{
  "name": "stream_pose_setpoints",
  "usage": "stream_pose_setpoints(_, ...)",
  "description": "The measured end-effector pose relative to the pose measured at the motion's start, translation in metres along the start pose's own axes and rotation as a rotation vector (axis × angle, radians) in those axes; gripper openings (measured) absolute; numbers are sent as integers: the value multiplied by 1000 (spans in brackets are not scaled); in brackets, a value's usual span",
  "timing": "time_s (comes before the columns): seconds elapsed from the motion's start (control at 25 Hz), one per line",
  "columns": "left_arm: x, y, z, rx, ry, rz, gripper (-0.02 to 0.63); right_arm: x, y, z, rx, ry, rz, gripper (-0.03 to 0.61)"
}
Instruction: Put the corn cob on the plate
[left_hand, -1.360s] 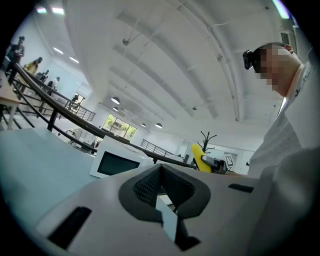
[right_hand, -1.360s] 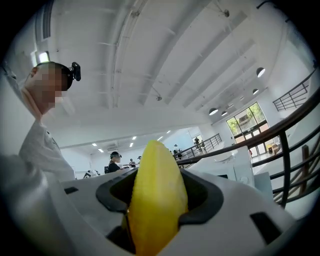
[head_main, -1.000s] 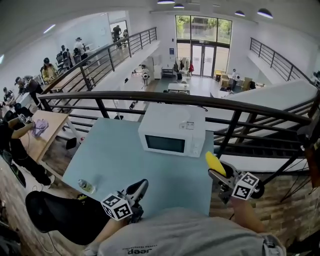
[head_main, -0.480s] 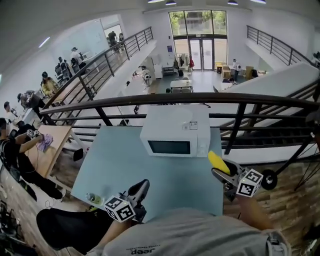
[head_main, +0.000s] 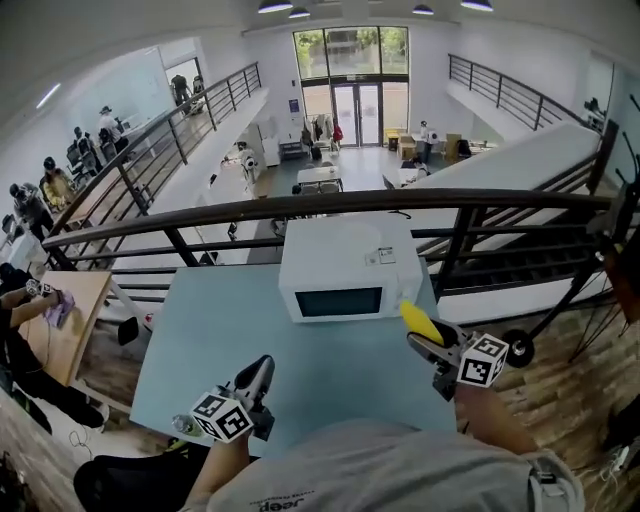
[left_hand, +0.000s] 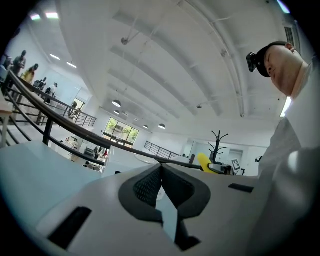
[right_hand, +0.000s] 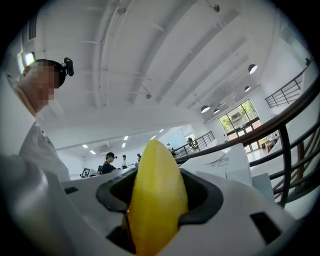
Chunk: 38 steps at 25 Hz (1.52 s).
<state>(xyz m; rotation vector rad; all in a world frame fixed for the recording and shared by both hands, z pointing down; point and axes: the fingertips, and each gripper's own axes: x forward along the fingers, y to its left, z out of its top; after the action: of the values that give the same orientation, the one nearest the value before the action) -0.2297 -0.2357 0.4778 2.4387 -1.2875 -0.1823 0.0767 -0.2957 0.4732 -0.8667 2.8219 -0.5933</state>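
A yellow corn cob (head_main: 416, 320) sticks out forward from my right gripper (head_main: 424, 335), which is shut on it over the table's near right edge, beside the microwave's front right corner. In the right gripper view the cob (right_hand: 156, 200) fills the gap between the dark pads (right_hand: 202, 197). My left gripper (head_main: 258, 372) hovers at the table's near edge, left of centre, shut with nothing in it; its pads (left_hand: 150, 184) meet. From the left gripper view the cob (left_hand: 202, 161) shows far to the right. No plate shows in any view.
A white microwave (head_main: 345, 268) with its door shut stands at the back middle of the light blue table (head_main: 220, 320). A small bottle (head_main: 178, 425) lies at the near left corner. A dark railing (head_main: 330, 205) runs behind the table, with a drop to a lower floor.
Both grippers have slid sideways along the table's near edge, the left one ending further left and lower in the head view. The corn cob stays clamped in the right gripper.
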Motion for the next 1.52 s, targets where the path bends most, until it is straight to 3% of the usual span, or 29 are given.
stream_pose_setpoints(0.32, 52, 0, 0, 12, -1, -12, 8, 13, -32, 29, -110, 97, -25, 252)
stream_pose_setpoints(0.52, 102, 27, 24, 29, 7, 26, 8, 54, -65, 57, -201, 146, -17, 252)
stream_pose_setpoints(0.72, 148, 47, 55, 94, 20, 12, 8, 114, -98, 80, -263, 188, -12, 252)
stream_pose_setpoints(1.0, 198, 77, 79, 134, 8, -8, 8, 184, -154, 83, -285, 276, -37, 252)
stream_pose_setpoints(1.52, 283, 120, 83, 140, 33, -16, 8, 266, -220, 75, -391, 422, -27, 252)
